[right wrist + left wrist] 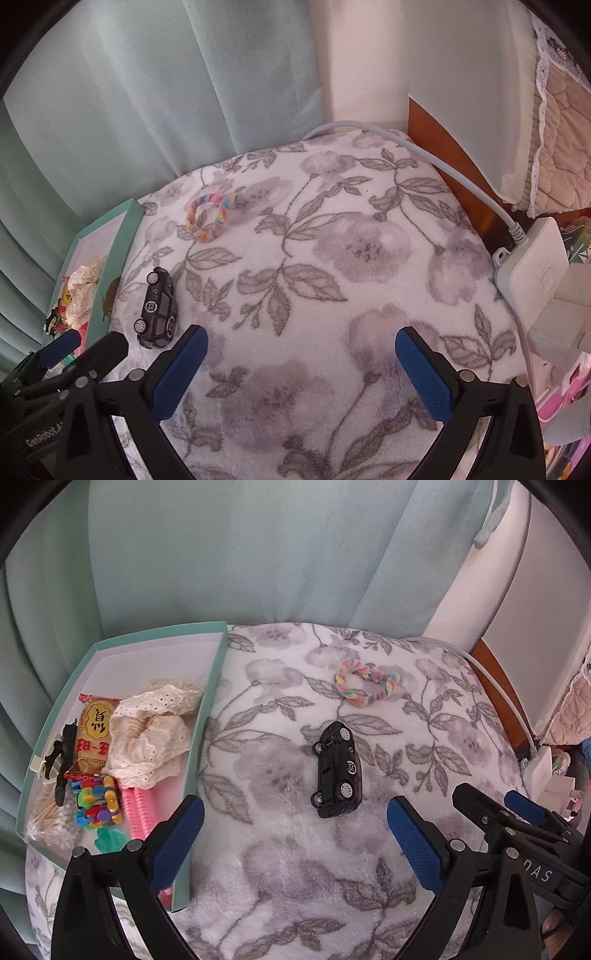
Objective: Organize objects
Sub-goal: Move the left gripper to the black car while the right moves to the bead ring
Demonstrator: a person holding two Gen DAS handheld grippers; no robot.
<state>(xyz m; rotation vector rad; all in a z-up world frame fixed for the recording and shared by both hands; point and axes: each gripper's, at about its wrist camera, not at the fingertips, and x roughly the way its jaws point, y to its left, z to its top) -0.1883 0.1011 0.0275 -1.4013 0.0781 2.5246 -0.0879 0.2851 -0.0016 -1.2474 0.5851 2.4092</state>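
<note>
A black toy car lies on the flowered blanket. Beyond it rests a rainbow braided hair tie. At the left stands a teal box holding cream lace fabric, a snack packet, colourful blocks, a pink comb, cotton swabs and a black figure. My left gripper is open just short of the car. My right gripper is open over bare blanket, right of the car.
Pale green curtains hang behind the blanket. A grey cable runs along the right edge to a white power strip. A wooden surface and a quilted cloth lie at far right.
</note>
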